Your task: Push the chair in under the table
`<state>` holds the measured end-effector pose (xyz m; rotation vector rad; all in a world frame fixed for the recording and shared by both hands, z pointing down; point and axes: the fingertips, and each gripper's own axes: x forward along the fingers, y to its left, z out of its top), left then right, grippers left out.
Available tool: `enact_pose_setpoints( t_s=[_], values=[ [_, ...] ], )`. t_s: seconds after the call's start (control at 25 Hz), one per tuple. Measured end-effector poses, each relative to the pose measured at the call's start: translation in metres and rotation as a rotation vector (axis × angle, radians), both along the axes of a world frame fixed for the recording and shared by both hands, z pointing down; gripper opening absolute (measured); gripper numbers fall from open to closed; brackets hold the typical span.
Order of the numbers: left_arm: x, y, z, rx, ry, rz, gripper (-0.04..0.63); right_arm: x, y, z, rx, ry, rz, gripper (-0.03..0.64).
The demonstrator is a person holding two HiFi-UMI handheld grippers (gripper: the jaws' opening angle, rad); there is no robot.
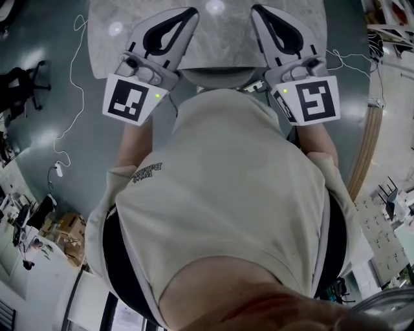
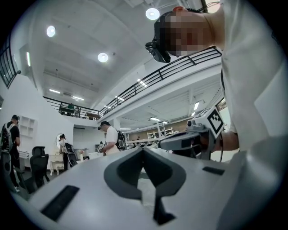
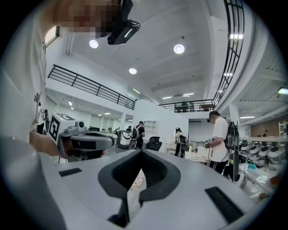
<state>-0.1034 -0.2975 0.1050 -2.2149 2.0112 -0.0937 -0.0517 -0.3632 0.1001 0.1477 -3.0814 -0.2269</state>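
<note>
The worktop (image 1: 213,39) filled the top middle of the head view. The chair (image 1: 217,76) showed just below its edge and looked almost tucked in. The left tool (image 1: 191,13) and right tool (image 1: 257,10) were both pinched together, empty. One last small push might finish it.

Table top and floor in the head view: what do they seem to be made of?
Table top: stone or a stone-pattern laminate, I think; pale grey with fine veins, polished, since lamps show on it as bright spots.
Floor: probably coated concrete or resin; dark grey, without visible seams, glossy, with soft light patches.
</note>
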Motion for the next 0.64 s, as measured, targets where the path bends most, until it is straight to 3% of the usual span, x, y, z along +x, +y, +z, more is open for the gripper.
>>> enact_pose_setpoints(
  t_s=[0.16,0.64],
  values=[
    [0.002,0.0,0.004,-0.006,0.036,0.019,0.011,0.002,-0.003,0.004,0.018,0.019,0.007,0.009],
    [-0.002,0.004,0.015,-0.035,0.029,-0.001,0.011,0.0,0.003,0.013,0.011,0.038,0.0,0.009]
  ],
)
